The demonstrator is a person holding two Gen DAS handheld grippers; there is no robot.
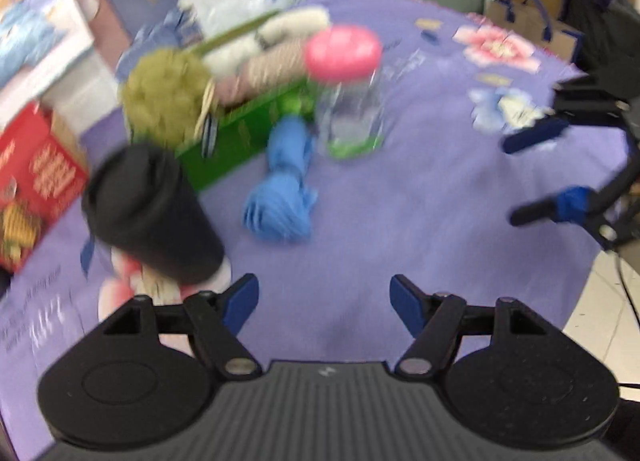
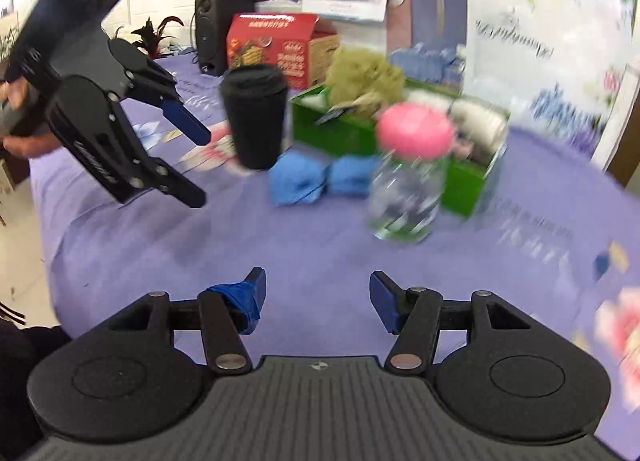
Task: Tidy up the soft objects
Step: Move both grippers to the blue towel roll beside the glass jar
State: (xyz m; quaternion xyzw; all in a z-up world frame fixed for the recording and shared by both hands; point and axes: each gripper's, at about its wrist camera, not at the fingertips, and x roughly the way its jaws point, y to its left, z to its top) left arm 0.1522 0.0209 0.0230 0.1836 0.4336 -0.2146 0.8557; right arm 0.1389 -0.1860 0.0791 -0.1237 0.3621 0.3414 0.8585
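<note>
A blue soft cloth bundle [image 1: 282,197] lies on the purple tablecloth in front of a green box [image 1: 240,133]; it also shows in the right wrist view [image 2: 320,179]. The green box [image 2: 464,181] holds a green loofah [image 1: 164,97] and rolled pale towels [image 1: 272,53]; the loofah also shows in the right wrist view [image 2: 364,77]. My left gripper [image 1: 324,303] is open and empty, short of the bundle; it also shows in the right wrist view [image 2: 196,165]. My right gripper [image 2: 318,293] is open and empty; it also shows in the left wrist view [image 1: 524,181].
A black cup [image 1: 152,213] stands left of the bundle, and a clear jar with a pink lid [image 1: 348,93] stands right of it. A red carton [image 1: 32,181] sits at the table's left. A black speaker [image 2: 218,29] stands behind. The table edge drops off on the right [image 1: 580,301].
</note>
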